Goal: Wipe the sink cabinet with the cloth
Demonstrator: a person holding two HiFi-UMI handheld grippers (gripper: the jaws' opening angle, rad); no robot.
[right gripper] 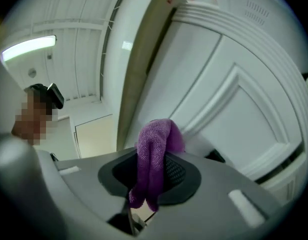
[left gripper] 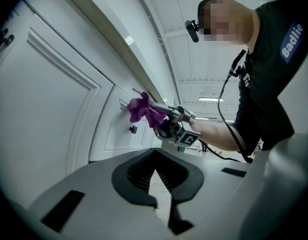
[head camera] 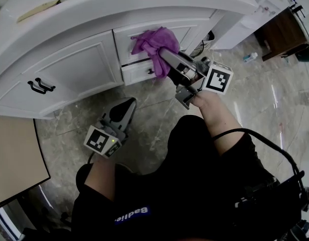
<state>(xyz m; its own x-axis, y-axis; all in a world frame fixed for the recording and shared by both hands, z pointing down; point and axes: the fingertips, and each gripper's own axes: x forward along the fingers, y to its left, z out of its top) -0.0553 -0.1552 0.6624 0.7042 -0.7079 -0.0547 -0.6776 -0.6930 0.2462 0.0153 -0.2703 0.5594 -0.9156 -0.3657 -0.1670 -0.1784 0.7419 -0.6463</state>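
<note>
The right hand-held gripper (head camera: 164, 60) clenches the purple cloth (head camera: 153, 43) against the sink cabinet (head camera: 79, 64) at 12 o'clock. The left hand-held gripper (head camera: 125, 105), at 7 o'clock, is closed and empty. Loose folds may snag the dark knob (head camera: 150, 71), tugging the cloth free.

A crumpled purple knitted cloth (head camera: 155, 45) is bunched into a loose wad, pinched in the jaws of the right gripper (head camera: 167, 59), with folds spilling out on both sides. It sits against the upper drawer front of the white panelled sink cabinet (head camera: 69, 64), just below the overhanging countertop edge. The cabinet has raised-frame doors and drawers with dark handles, stands on a marbled stone floor, and looks clean and glossy. Its doors and drawers are closed.
</note>
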